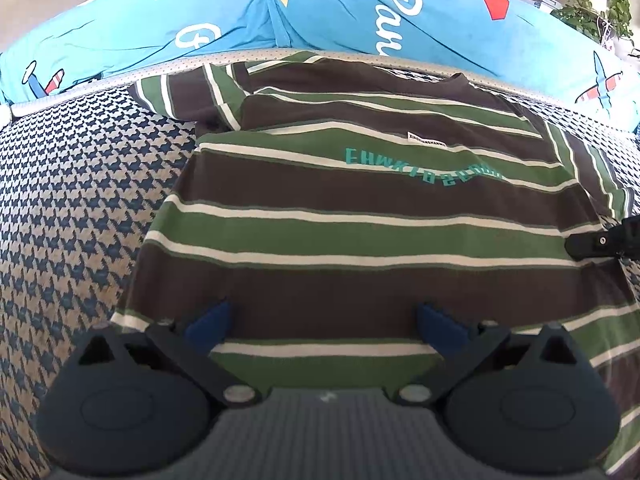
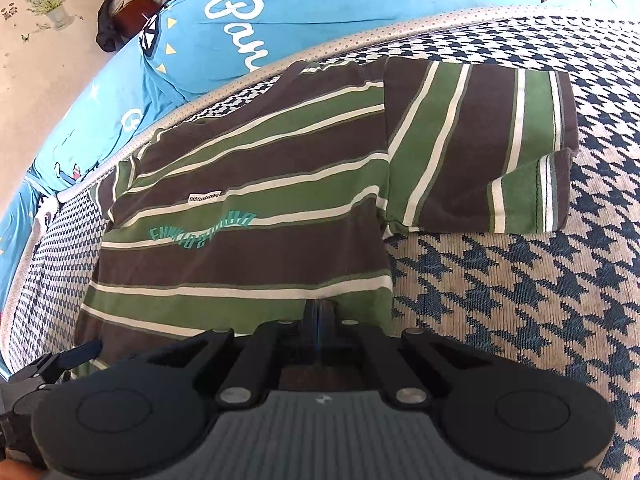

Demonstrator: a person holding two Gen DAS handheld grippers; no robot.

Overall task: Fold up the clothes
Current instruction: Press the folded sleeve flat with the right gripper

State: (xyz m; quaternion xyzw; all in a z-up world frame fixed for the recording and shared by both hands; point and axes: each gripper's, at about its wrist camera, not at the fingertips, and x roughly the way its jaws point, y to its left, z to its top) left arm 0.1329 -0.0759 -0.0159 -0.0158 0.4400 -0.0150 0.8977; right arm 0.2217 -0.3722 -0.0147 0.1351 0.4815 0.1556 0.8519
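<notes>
Blue-padded fingers point(image 1: 208, 318) of the left gripper point(image 1: 322, 320) stand spread wide over the near hem of the striped T-shirt point(image 1: 360, 200), pressing on nothing. Right gripper point(image 2: 318, 316) has its jaws pressed together, pinching the shirt's edge. Beyond both pairs of fingers the shirt lies flat on a houndstooth cover point(image 2: 520, 300), sleeve point(image 2: 480, 140) out beside it. Farthest off sits a blue printed pillow point(image 1: 320, 12).
</notes>
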